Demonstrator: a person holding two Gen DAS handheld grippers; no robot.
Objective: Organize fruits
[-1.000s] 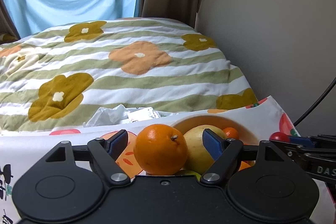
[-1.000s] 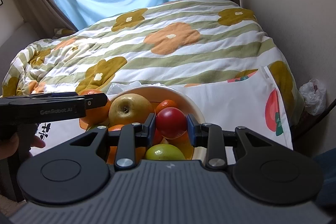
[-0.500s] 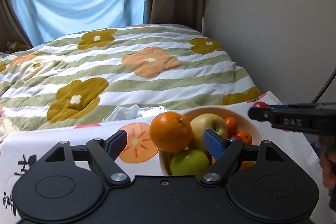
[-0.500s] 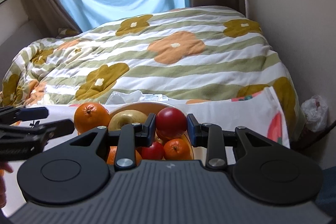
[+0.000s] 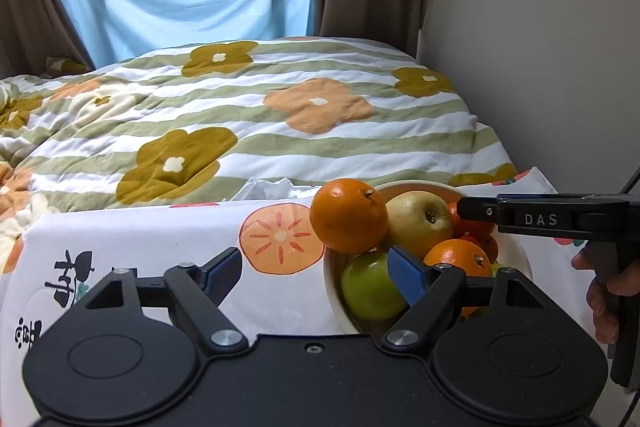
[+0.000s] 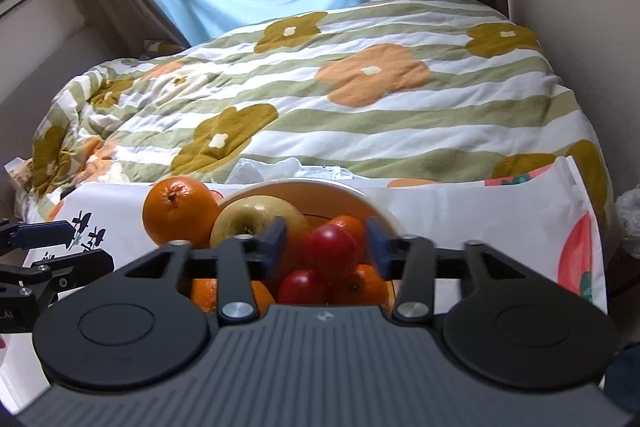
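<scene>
A cream bowl (image 6: 352, 191) on the printed tablecloth holds a pile of fruit. My right gripper (image 6: 325, 241) hangs over it with jaws opening. A red apple (image 6: 330, 251) sits between the pads, resting on the pile, with a gap on each side. Below it lie another red fruit (image 6: 302, 287) and a small orange (image 6: 362, 285). A large orange (image 5: 348, 215) perches on the bowl's left rim (image 5: 332, 291) against a yellow apple (image 5: 420, 223), above a green apple (image 5: 368, 287). My left gripper (image 5: 316, 271) is open and holds nothing, its right pad at the bowl's edge.
Behind the table lies a bed with a striped flower quilt (image 5: 280, 115). Crumpled white plastic (image 6: 272, 167) sits just past the bowl. A wall (image 5: 540, 47) closes the right side. A person's hand (image 5: 604, 291) holds the right gripper's handle.
The right jaws have opened off the red apple, which now rests on the pile. The left gripper has drawn back and left from the large orange, which stays on the rim.
</scene>
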